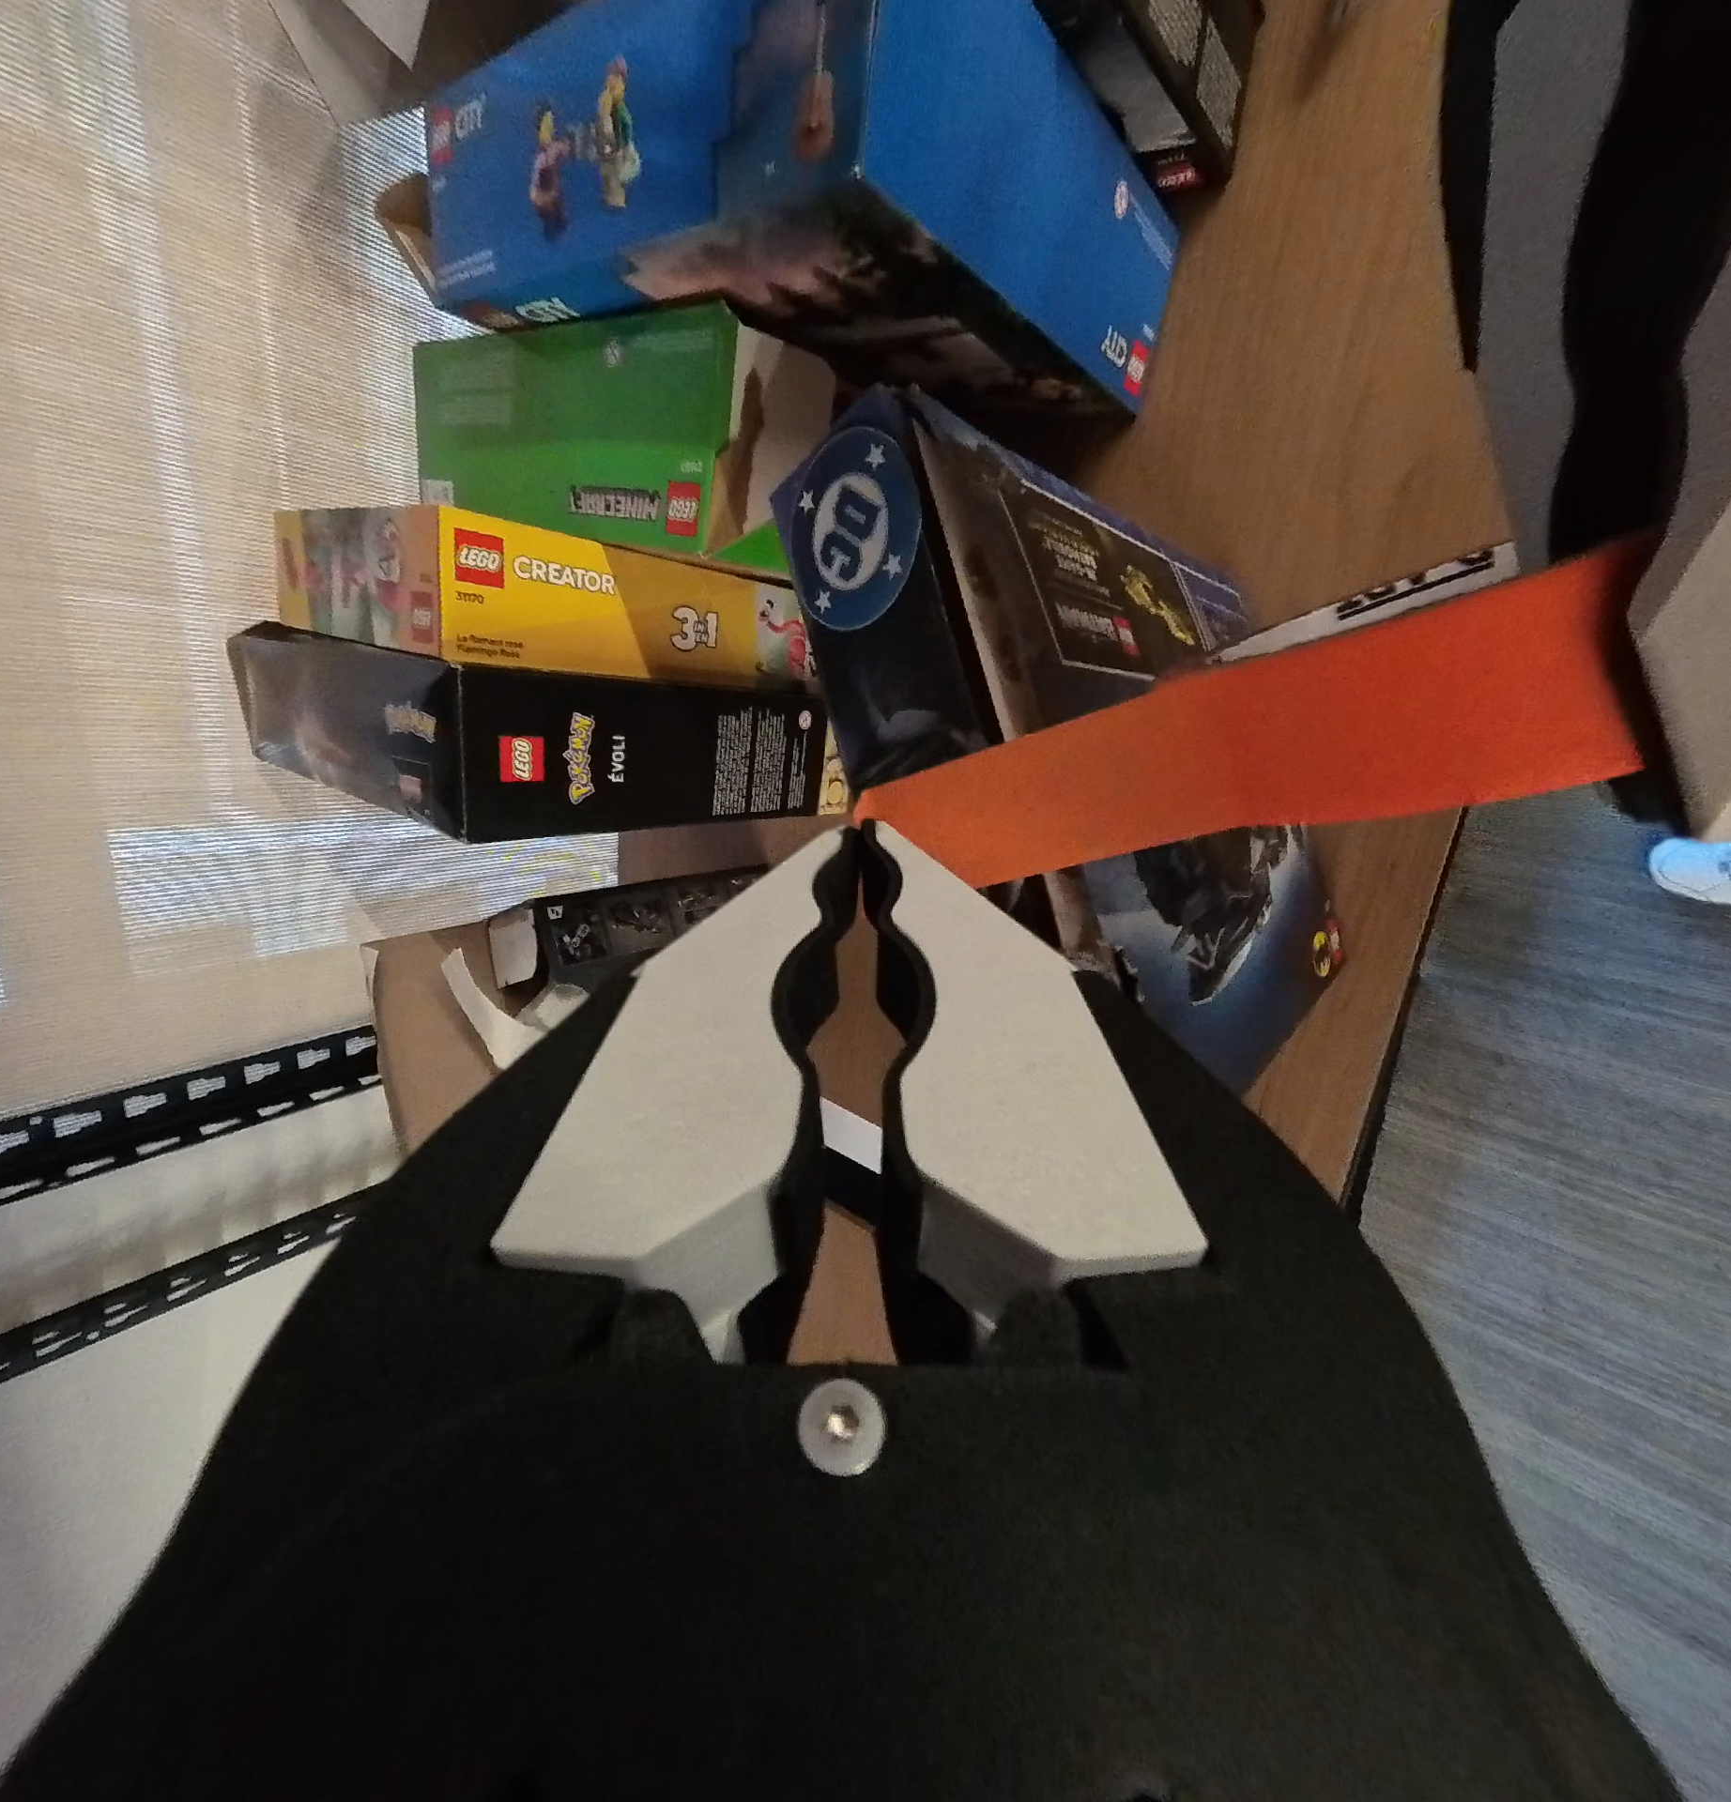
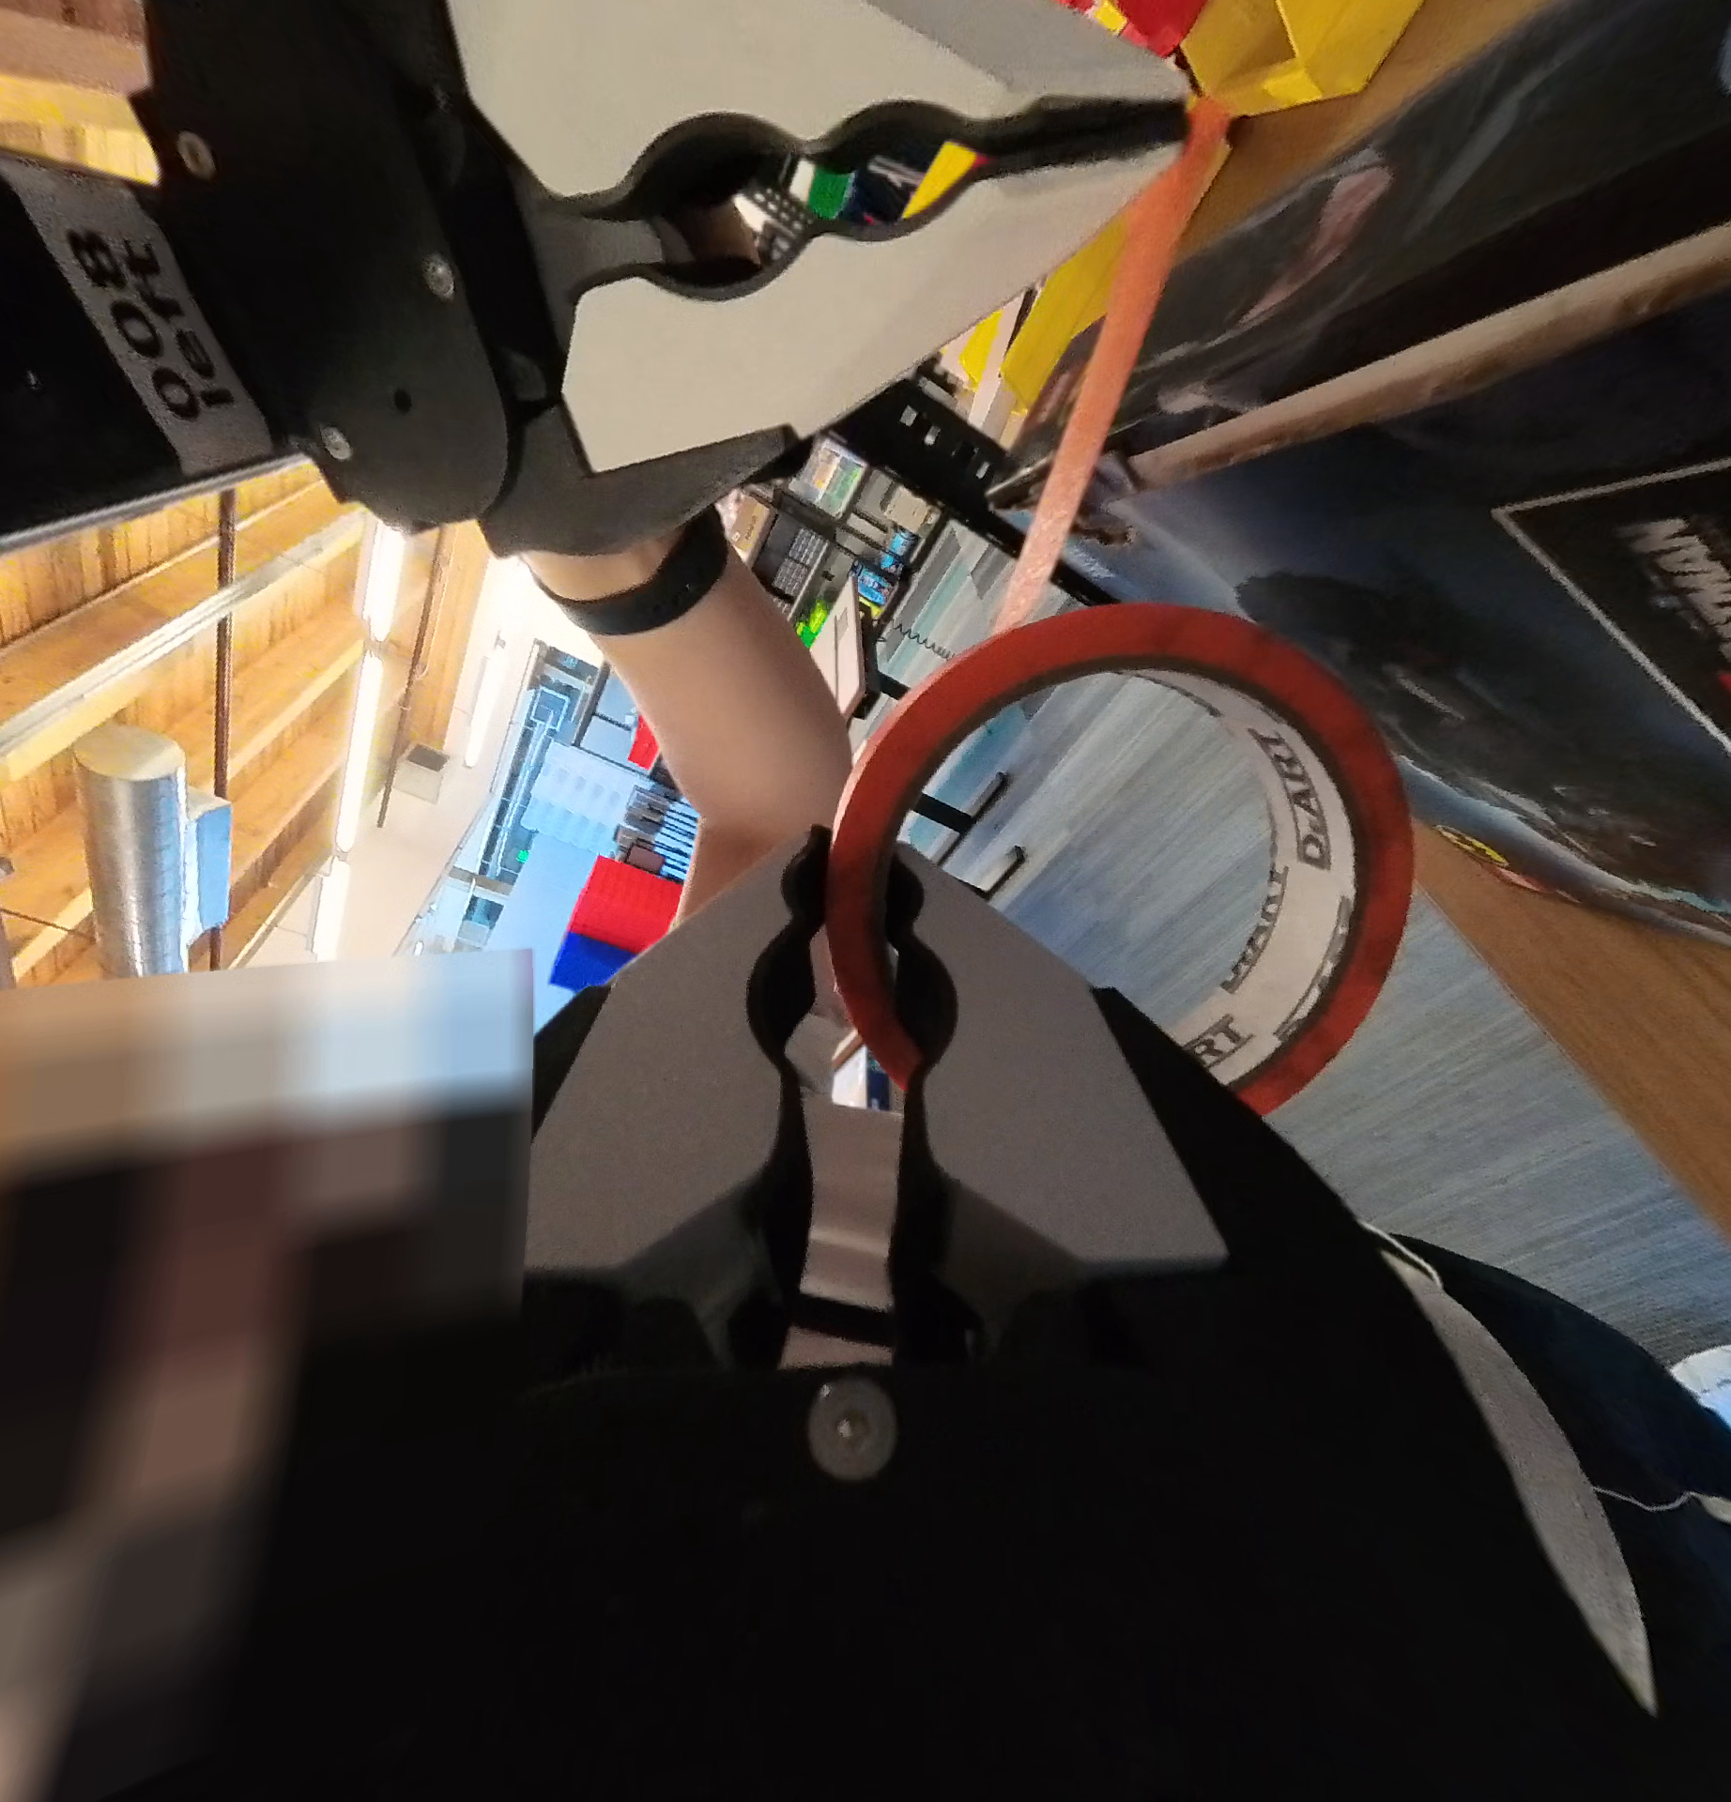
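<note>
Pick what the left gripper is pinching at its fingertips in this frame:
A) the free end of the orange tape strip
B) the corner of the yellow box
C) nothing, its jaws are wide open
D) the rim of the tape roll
A: the left gripper is closed on the tip of the orange tape strip, which runs back to the tape roll clamped in the right gripper.

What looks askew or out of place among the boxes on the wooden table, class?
The dark blue box with a round white-and-blue emblem stands tilted on end among flat-stacked boxes such as the yellow box. A strip of orange tape stretches across the pile, pinched by the left gripper; the right gripper clamps the orange tape roll.
</note>
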Motion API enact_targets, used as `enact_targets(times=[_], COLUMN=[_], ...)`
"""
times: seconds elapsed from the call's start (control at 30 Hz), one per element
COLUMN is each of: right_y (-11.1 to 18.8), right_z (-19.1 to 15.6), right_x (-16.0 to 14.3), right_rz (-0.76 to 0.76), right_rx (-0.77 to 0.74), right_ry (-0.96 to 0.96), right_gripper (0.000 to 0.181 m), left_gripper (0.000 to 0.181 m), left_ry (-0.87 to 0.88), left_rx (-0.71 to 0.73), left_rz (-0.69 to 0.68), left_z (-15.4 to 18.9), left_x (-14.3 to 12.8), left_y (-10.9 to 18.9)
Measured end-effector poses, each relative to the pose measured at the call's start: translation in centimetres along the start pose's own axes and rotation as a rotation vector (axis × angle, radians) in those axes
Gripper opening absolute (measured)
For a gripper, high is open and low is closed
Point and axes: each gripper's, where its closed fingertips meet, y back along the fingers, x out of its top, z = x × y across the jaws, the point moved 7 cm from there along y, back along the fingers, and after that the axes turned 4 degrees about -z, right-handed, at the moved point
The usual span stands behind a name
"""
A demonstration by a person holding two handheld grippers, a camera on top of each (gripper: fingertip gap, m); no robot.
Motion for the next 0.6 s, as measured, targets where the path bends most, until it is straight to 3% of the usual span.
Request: enact_targets(times=[0.6], right_y=[-0.5], right_z=[0.7], right_x=[-0.3], right_rz=[0.041], right_rx=[-0.042], right_ry=[-0.053], right_gripper=[0.006], left_gripper=[0.000], left_ry=[-0.047], left_rx=[-0.024], left_rz=[0.004], left_z=[0.5], left_x=[-0.1], left_y=[-2.1])
